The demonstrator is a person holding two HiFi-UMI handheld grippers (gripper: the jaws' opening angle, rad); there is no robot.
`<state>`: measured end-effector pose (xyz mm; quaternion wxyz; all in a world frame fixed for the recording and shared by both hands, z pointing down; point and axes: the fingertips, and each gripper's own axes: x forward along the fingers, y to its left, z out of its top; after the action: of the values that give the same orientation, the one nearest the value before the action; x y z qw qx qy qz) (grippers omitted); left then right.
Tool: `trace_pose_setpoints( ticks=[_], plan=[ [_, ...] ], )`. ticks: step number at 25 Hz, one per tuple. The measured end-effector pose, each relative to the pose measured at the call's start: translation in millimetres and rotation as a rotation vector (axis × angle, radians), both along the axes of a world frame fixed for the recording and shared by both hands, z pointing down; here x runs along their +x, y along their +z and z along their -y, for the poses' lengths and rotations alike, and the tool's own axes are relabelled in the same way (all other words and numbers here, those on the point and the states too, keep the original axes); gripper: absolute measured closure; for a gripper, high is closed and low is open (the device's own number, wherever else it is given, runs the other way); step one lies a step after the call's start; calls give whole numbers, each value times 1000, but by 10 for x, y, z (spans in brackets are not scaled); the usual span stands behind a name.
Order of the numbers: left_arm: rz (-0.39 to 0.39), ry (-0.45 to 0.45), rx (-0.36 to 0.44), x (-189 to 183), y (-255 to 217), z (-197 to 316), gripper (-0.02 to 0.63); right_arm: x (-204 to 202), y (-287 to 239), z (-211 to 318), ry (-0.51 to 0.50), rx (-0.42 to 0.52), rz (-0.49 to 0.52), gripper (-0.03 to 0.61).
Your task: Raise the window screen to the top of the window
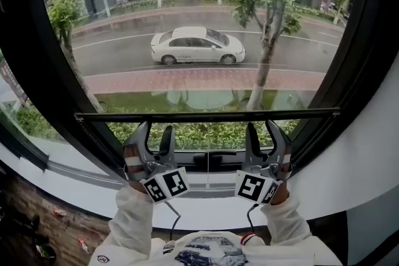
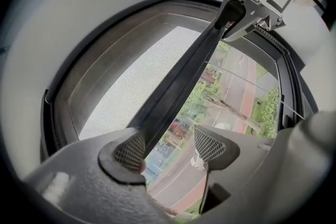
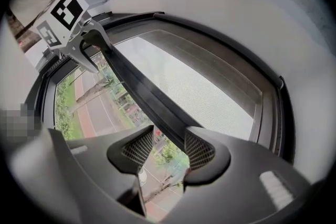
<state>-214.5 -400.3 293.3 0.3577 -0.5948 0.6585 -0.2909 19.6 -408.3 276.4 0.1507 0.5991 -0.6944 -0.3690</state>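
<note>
The window screen's black bottom bar (image 1: pixel 206 115) lies level across the lower part of the window. The screen's mesh (image 2: pixel 134 78) reaches up from it to the frame's top, pale grey in both gripper views. My left gripper (image 1: pixel 153 131) and right gripper (image 1: pixel 264 129) point upward side by side, their fingertips right under the bar. In the left gripper view the left gripper (image 2: pixel 169 145) is open, and the bar (image 2: pixel 178 86) runs against one pad. In the right gripper view the right gripper (image 3: pixel 169 147) is open too, with the bar (image 3: pixel 142 92) beside one pad.
A black window frame (image 1: pixel 59 96) rings the glass, above a white sill (image 1: pixel 206 199). Outside are a wet street with a white car (image 1: pixel 196 45), trees (image 1: pixel 269 15) and a hedge. White sleeves (image 1: pixel 134 221) show at the bottom.
</note>
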Motion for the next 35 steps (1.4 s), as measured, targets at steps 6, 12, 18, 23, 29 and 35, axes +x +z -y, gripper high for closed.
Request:
trace_pose_setpoints(
  ticks=[6,12,18,23,29,35],
  plan=[
    [5,5,38,-16,-312,24,319,-36,-339,16,-11,55,3,393],
    [14,9,96,-24,-598,7,319,-18,-584,7,6,91,19,393],
    [19,11,150,-40,-712,29,319,-48,-693,26,1,150,22,393],
    [23,14,176,-46,-704,29,319,-57,-687,24,-4,182,27,393],
    [36,14,226,-43,-729,25,319,-66,-704,11,-3,230,32,397],
    [45,12,279,-52,-740,34,319,-79,-692,18,4,284,24,397]
  ],
)
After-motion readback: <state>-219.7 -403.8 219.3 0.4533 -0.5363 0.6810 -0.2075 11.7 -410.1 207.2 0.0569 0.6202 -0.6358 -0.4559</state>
